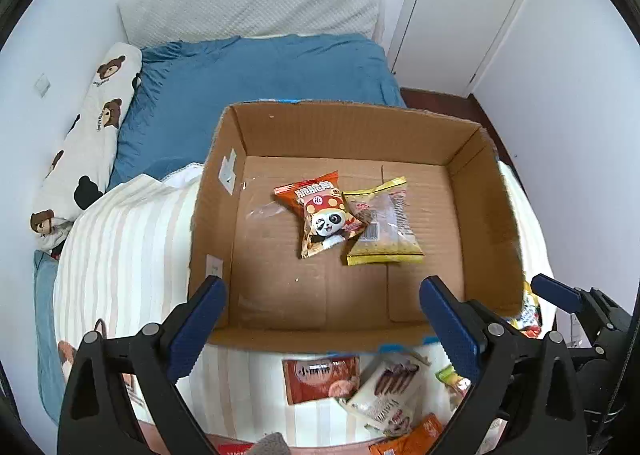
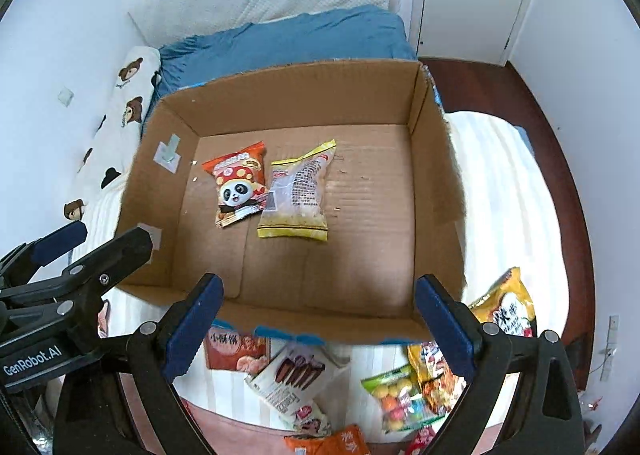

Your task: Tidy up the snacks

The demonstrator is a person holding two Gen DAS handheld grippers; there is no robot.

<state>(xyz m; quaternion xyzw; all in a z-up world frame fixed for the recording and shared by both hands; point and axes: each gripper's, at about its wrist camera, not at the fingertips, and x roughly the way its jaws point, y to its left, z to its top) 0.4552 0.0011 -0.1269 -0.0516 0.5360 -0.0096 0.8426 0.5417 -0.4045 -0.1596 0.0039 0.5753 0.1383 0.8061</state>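
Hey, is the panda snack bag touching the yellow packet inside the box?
Touching. In the left wrist view the panda snack bag overlaps the yellow packet along its edge, no cardboard showing between them.

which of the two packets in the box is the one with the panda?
The orange-red packet, lying on the left of the pair in the cardboard box. Its neighbour, the yellow-edged packet on the right, is partly clear with printed text and no panda.

Brown cardboard box (image 1: 484, 191), orange panda-print packet (image 1: 320, 215), yellow-edged clear packet (image 1: 384, 227), blue bedsheet (image 1: 260, 75), cream-striped blanket (image 1: 120, 247)
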